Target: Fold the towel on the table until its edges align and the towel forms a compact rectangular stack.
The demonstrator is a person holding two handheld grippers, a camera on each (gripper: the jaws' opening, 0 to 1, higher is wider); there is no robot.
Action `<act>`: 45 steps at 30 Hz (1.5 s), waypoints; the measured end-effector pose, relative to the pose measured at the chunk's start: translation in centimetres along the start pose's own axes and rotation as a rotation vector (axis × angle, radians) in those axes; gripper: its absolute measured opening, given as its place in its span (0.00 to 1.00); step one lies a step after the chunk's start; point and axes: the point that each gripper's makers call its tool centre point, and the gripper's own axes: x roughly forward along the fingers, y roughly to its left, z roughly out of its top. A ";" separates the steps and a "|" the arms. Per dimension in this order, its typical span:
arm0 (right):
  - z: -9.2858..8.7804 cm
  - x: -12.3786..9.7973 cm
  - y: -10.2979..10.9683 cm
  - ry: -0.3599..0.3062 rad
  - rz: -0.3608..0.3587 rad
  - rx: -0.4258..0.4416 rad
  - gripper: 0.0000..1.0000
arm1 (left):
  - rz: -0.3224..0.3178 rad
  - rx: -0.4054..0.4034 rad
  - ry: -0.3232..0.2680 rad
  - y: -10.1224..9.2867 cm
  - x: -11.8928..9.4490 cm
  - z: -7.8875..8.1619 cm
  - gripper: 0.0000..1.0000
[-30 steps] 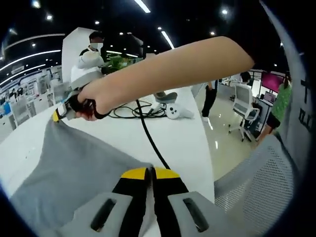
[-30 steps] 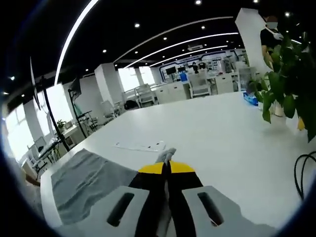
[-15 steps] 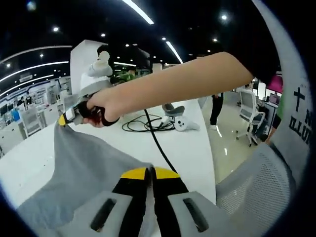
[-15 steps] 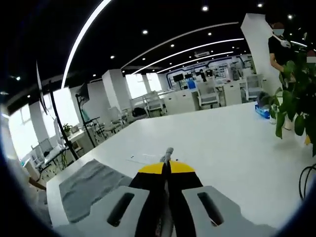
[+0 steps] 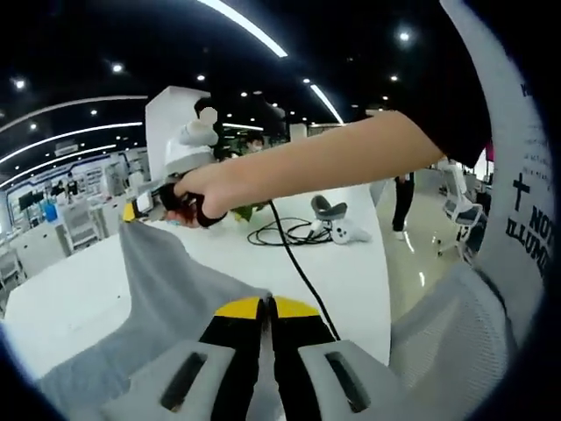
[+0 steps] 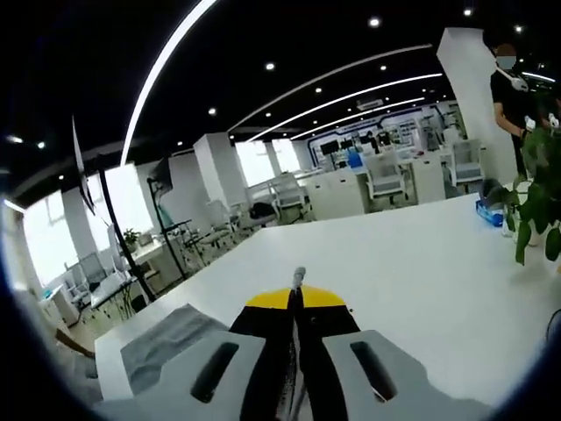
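Both pairs of fingers are clenched on one grey towel [image 5: 166,289]: the left gripper [image 5: 267,307] pinches one corner, the right gripper [image 6: 296,303] another, a sliver of cloth poking beyond its tips. The left gripper view shows the towel's long axis stretched taut from its fingers up to the other gripper [image 5: 145,206], lifted above the white table [image 5: 351,272], with black cable [image 5: 289,237] coiled beyond. The right gripper view shows slack towel lying left of its fingers, plus one potted plant [image 6: 535,219].

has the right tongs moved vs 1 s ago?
Yes. In the left gripper view the right tongs have risen with the towel corner, from table level to up against the white pillar.
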 end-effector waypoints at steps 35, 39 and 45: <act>3.8 6.8 16.0 -0.024 0.169 -0.049 0.00 | 0.362 -0.071 -0.105 9.1 -16.6 0.9 0.03; 3.8 8.0 18.0 -0.023 0.191 -0.053 0.00 | 0.395 -0.077 -0.108 10.0 -18.5 0.5 0.03; 3.4 9.8 20.6 -0.014 0.223 -0.060 0.00 | 0.462 -0.092 -0.111 11.7 -21.4 -0.5 0.03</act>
